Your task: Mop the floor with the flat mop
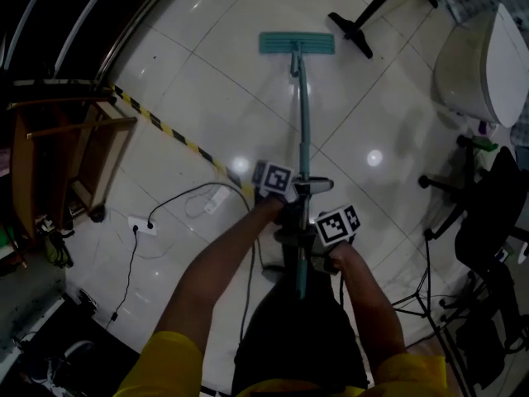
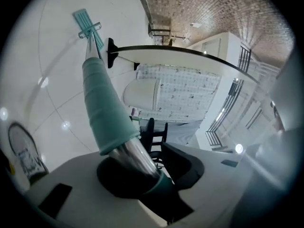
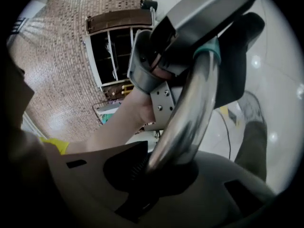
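Note:
The flat mop's teal head (image 1: 297, 43) lies on the white tiled floor, far out in front in the head view. Its pole (image 1: 303, 122) runs straight back to both grippers. My left gripper (image 1: 291, 195) is shut on the pole, higher in that view. In the left gripper view the teal-sleeved pole (image 2: 102, 103) sits between the jaws of the left gripper (image 2: 142, 170), with the mop head (image 2: 85, 22) far off. My right gripper (image 1: 318, 246) is shut on the bare metal pole (image 3: 190, 113) nearer its end, and the right gripper (image 3: 156, 170) shows that pole clamped.
A wooden rack (image 1: 58, 155) stands at the left behind yellow-black floor tape (image 1: 165, 126). A power strip with a cable (image 1: 140, 224) lies near my feet. A black stand base (image 1: 364, 23), a white rounded fixture (image 1: 479, 64), a black chair (image 1: 488, 213) and a tripod (image 1: 426, 296) crowd the right.

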The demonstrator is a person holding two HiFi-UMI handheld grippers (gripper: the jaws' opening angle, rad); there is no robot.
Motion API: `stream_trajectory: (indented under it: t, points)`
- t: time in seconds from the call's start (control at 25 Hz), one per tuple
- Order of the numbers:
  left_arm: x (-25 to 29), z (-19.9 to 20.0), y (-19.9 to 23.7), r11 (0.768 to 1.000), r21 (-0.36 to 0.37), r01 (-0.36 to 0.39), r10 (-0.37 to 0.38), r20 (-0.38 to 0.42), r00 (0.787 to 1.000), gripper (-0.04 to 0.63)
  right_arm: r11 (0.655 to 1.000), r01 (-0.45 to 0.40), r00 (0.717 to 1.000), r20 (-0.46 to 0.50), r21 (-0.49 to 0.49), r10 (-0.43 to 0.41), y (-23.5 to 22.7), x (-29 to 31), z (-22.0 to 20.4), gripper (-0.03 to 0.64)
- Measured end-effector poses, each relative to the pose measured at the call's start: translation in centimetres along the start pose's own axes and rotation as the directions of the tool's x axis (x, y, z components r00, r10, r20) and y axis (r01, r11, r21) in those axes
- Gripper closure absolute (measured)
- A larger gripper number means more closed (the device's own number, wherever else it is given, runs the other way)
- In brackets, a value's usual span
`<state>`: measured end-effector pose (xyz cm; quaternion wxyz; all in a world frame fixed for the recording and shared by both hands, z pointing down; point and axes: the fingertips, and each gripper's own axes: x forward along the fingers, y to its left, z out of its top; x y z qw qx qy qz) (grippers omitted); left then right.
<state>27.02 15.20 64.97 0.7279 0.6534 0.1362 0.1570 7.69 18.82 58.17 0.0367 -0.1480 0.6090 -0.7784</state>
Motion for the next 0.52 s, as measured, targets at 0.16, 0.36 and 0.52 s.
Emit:
stream_trajectory:
  t: [0.16, 0.36, 0.52]
  points:
    - [-0.2, 7.8, 1.6, 0.997, 0.023, -0.074, 0.074, -0.027, 0.997, 0.436, 0.999, -0.047, 0.997, 0.055, 0.014, 0.046, 0.0, -1.2, 7.9, 0.566]
    - [-0.4, 5.6, 1.6, 0.992, 0.072, -0.107, 0.108, -0.007, 0.994, 0.440, 0.998, -0.066, 0.997, 0.031, -0.002, 0.066, 0.0, -0.9, 5.5, 0.565]
    - [-0.8, 2.0, 2.0, 0.995, 0.063, -0.083, 0.081, 0.030, 0.996, 0.425, 1.000, 0.000, 1.000, -0.023, -0.030, -0.001, -1.7, -0.2, 1.8, 0.565]
